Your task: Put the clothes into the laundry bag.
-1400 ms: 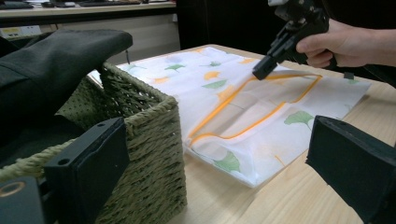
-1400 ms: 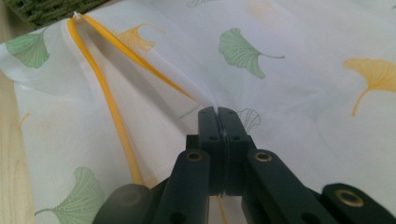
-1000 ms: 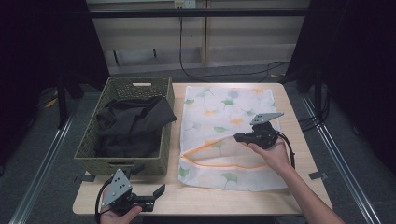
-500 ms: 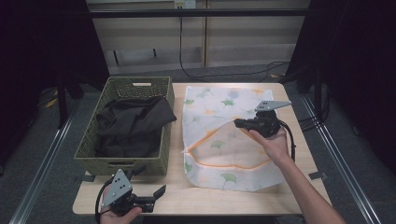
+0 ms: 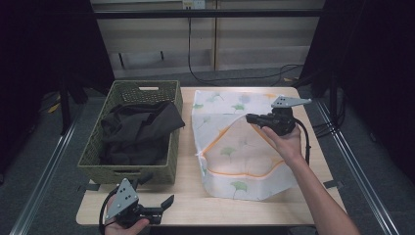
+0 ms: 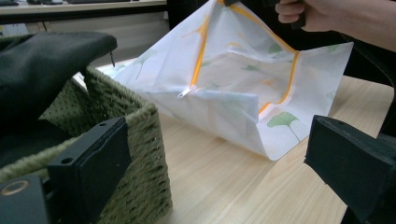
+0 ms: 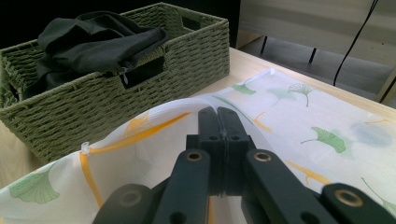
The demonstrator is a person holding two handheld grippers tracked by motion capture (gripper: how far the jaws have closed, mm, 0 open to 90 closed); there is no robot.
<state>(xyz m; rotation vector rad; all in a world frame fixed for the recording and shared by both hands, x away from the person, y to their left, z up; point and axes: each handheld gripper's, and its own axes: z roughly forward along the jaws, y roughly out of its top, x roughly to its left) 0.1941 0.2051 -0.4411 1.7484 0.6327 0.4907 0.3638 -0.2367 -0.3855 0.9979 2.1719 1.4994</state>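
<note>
A white mesh bag [image 5: 235, 161] with green leaf prints and an orange zipper lies on the right half of the wooden table [image 5: 188, 193]. My right gripper [image 5: 248, 118] is shut on the bag's upper flap [image 7: 140, 126] and holds it up, so the zippered mouth [image 6: 243, 79] gapes. In the right gripper view the jaws [image 7: 218, 114] are pressed together on the fabric edge. My left gripper [image 5: 169, 203] rests open at the table's front left, beside the basket, with nothing between its jaws [image 6: 219, 172].
A green woven basket [image 5: 127, 174] stands on the left of the table with dark clothing [image 5: 137, 129] piled in it and spilling over its right rim. Bare wood shows between basket and bag. Cables lie on the floor behind the table.
My right gripper has risen and moved back with the bag's flap, pulling the mouth wider. The left gripper has stayed where it was.
</note>
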